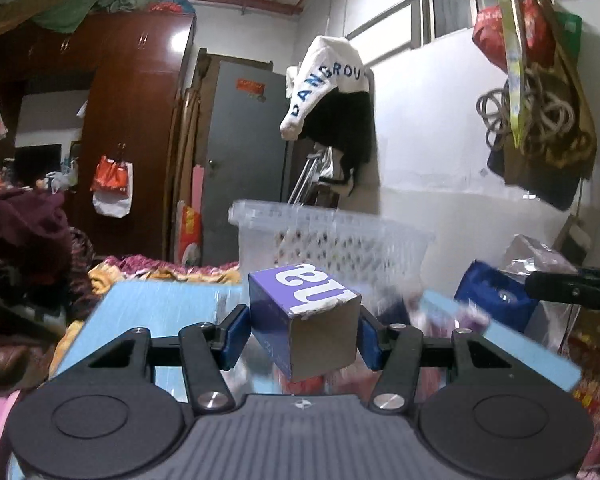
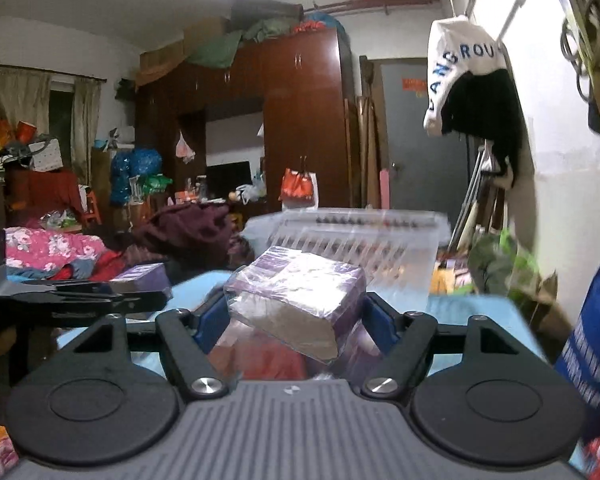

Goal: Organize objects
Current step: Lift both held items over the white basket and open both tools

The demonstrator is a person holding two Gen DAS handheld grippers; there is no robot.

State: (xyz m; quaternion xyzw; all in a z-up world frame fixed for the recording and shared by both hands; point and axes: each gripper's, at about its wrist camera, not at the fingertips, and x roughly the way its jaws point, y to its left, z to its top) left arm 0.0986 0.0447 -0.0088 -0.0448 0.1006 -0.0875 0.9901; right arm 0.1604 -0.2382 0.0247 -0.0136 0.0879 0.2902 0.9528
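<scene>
A clear basket (image 1: pixel 332 236) blocks the way ahead, open air above.

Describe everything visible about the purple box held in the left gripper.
The purple box is a small cardboard carton, purple on its sides with large white lettering on the upward face and a plain brown end turned toward the camera. A torn white edge shows where that end meets the top. It is tilted, one corner pointing down, and held off the surface. The left gripper clamps it, its blue pads pressing opposite sides. Behind it stands a clear plastic basket.
</scene>
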